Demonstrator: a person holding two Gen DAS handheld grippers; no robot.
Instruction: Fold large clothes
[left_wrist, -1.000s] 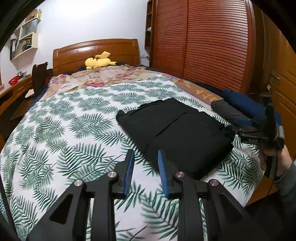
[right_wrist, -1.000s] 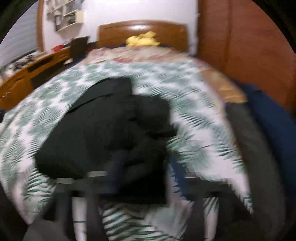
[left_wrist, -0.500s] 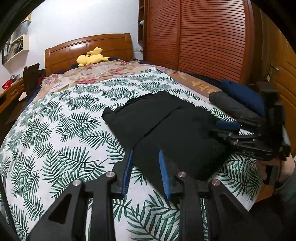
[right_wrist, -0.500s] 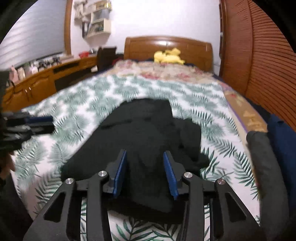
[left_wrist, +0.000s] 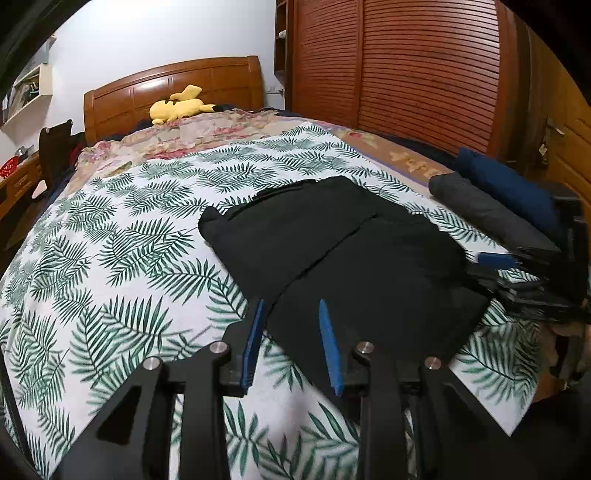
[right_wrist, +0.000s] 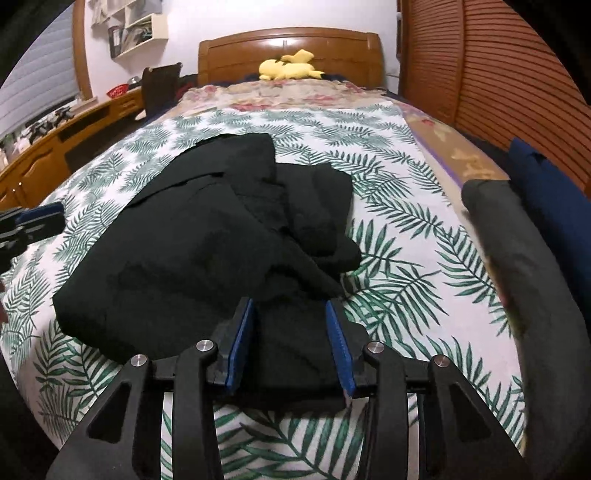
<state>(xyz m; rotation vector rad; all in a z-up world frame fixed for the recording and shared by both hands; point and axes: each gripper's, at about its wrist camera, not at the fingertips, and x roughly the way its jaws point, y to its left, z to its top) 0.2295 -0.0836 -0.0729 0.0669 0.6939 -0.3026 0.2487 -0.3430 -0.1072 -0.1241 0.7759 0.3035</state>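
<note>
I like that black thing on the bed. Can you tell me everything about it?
The black garment is soft, dark cloth, folded into a rough rectangle on the palm-leaf bedspread. A seam or fold edge runs across its top. From the right wrist view its far right side looks bunched and wrinkled. It lies flat near the bed's foot. The right hand-held gripper is open with cloth between its fingers; the left hand-held gripper is open at its near corner.

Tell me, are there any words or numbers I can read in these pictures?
None can be read.
Strip along the bed edge: yellow marks, maybe characters, too blurred to read.
Shelf: things on it too small to show any writing.
Black garment, grey roll, blue roll, yellow plush: no writing visible.
</note>
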